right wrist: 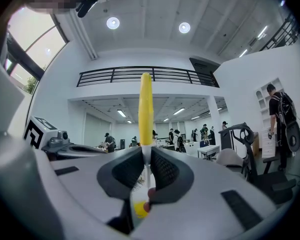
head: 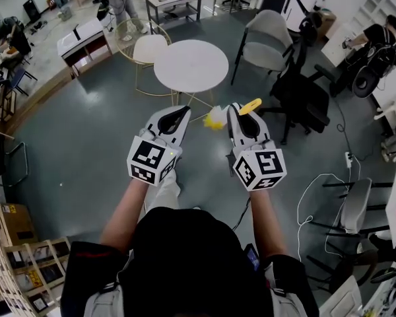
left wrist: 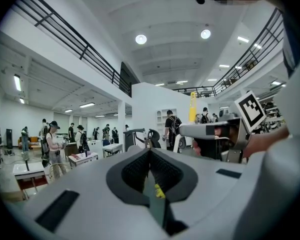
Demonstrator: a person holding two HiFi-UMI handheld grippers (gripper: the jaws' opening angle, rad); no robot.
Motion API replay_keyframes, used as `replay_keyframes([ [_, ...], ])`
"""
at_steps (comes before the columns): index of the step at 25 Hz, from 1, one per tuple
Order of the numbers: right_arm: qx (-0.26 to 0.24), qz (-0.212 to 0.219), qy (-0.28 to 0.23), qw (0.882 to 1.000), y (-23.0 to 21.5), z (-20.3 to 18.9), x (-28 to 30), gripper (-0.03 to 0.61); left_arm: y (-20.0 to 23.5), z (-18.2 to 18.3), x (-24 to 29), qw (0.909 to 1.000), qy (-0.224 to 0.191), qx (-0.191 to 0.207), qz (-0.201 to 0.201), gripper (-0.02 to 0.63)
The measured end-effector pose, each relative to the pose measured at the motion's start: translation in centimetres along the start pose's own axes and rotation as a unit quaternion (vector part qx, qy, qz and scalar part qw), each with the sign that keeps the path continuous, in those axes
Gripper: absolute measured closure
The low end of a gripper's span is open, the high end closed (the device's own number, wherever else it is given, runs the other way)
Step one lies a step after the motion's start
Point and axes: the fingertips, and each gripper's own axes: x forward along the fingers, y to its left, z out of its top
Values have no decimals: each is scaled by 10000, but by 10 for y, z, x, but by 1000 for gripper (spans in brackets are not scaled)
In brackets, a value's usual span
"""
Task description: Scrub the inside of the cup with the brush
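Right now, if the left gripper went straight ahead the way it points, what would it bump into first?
Nothing close, it seems. The left gripper points into open room; the right gripper sits off to its side. First ahead looks like a far white wall, but depth is unclear.

The brush [right wrist: 145, 104] had a yellow handle, a white neck and yellow bristles. The left gripper [head: 183, 111] and right gripper [head: 237, 109] were pale grey with black ribbed pads, and each bore a marker cube [head: 152, 162] patterned in black-and-white squares. The far round table [head: 191, 66] was white and the floor [head: 79, 144] dark grey.
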Motion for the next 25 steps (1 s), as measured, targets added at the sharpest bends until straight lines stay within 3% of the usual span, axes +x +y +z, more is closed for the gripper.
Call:
replay_keyframes([
  [25, 13, -148, 79, 9999, -43, -13, 137, 528, 121, -7, 92, 9995, 82, 282, 97, 600],
])
